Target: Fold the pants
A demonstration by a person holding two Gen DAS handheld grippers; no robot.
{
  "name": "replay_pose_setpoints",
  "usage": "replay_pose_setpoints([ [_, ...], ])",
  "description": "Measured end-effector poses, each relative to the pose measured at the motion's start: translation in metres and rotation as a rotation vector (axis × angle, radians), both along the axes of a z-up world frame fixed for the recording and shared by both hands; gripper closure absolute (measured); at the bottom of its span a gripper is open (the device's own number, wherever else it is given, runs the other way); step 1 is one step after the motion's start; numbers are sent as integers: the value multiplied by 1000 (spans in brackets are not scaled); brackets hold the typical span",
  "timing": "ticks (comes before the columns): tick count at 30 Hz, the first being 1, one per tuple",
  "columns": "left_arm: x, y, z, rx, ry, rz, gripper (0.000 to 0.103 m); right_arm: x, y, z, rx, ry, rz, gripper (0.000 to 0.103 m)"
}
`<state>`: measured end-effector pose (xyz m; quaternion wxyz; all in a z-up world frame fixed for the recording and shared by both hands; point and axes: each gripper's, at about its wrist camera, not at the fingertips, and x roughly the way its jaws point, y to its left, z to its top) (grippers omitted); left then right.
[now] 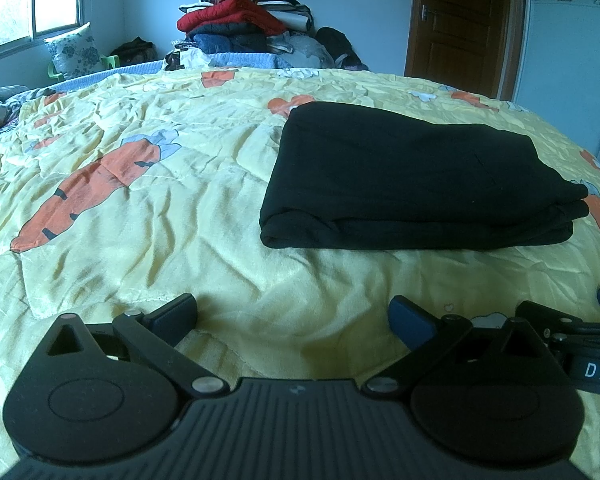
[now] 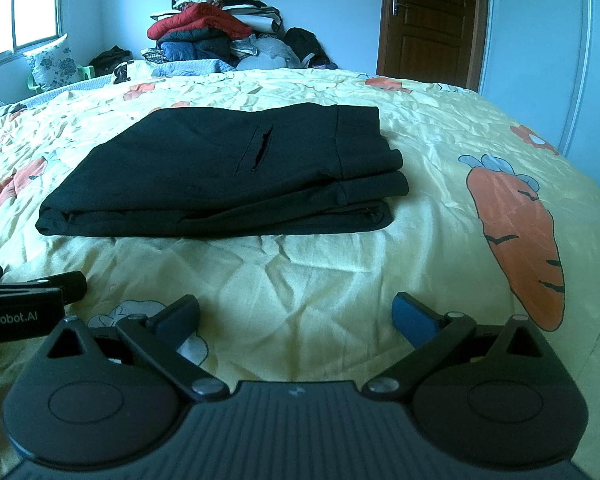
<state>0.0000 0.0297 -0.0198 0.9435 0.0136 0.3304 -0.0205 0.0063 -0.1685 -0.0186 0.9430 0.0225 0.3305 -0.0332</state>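
Bedroom, bed [image 1: 148, 184] under yellow carrot-print quilt.

Left wrist view: black pants [image 1: 412, 184] seen lying folded into compact stacked rectangle, ahead and right of left tongs [image 1: 294, 318]. Left tongs spread wide, nothing held, hovering over bare quilt, apart from pants. Clothes pile [image 1: 244, 20] noted at far edge, well apart.

Right wrist view: pants [image 2: 228, 172] ahead and left, layers roughly aligned, pocket slit on top. Right tongs [image 2: 296, 316] spread wide, nothing held. Folding judged essentially done; at most small edge tidying left. Nothing seen in way.

Home bedroom, wide bed under a crumpled yellow carrot-print quilt [image 1: 140, 208], tall heap of folded clothes and blankets [image 1: 240, 20] against the wall, brown panelled wooden door [image 2: 428, 20], floral cushion [image 1: 74, 52] beneath a window [image 1: 28, 0]
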Motion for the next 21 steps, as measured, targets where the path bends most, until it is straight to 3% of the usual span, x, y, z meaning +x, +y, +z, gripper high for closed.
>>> replay_pose_setpoints([
  [21, 2, 2, 0, -7, 8, -14, 0, 0, 0, 0, 0, 0, 0, 0],
])
